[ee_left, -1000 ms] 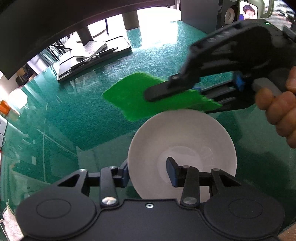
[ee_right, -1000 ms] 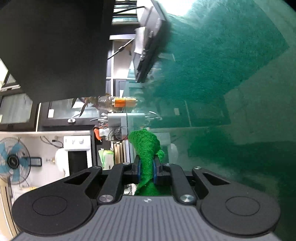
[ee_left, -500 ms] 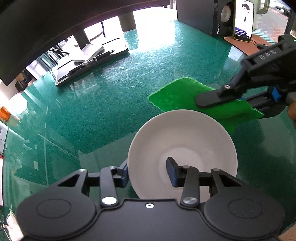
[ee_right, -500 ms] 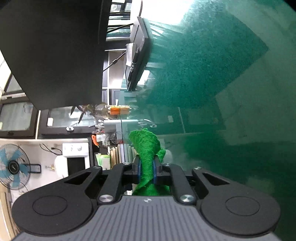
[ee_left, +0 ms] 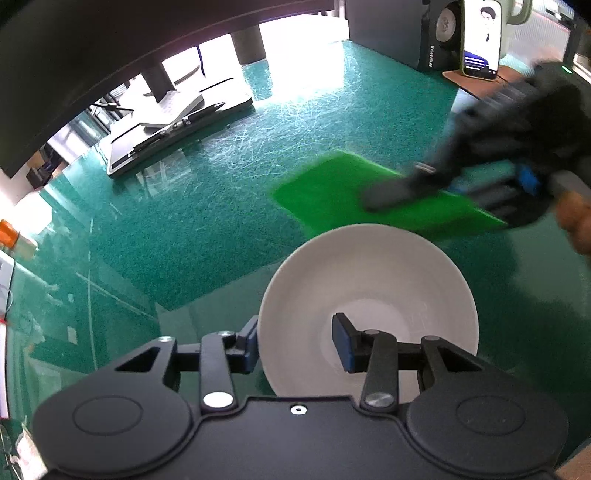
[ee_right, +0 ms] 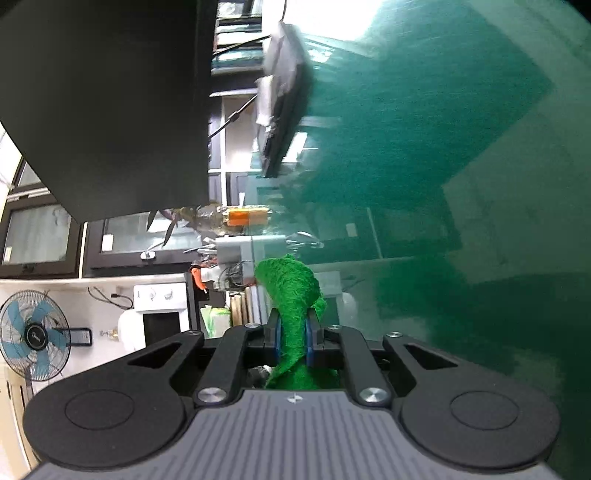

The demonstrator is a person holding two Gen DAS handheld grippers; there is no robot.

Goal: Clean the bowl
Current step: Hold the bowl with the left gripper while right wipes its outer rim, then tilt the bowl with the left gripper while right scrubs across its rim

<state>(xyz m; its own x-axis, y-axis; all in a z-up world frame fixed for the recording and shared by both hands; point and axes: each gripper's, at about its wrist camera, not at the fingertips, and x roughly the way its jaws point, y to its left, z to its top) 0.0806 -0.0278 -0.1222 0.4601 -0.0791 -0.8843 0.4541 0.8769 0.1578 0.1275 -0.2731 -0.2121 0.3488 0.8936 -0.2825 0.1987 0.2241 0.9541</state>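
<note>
A white bowl (ee_left: 369,288) sits low in the left wrist view on the green glass table (ee_left: 207,221). My left gripper (ee_left: 295,343) is open and straddles the bowl's near rim, one finger outside and one inside. My right gripper (ee_right: 291,334) is shut on a green scouring pad (ee_right: 291,291). In the left wrist view the right gripper (ee_left: 388,195) holds the pad (ee_left: 332,188) flat just beyond the bowl's far rim, blurred by motion.
A laptop stand with a pen (ee_left: 173,125) stands at the far left of the table. A speaker (ee_left: 439,33) and a phone (ee_left: 482,40) stand at the far right. A large dark monitor (ee_right: 103,92) hangs over the table's back.
My right gripper first pulled back to the right with the green pad, then moved a little left again toward the bowl's far rim. The left gripper and bowl have stayed put.
</note>
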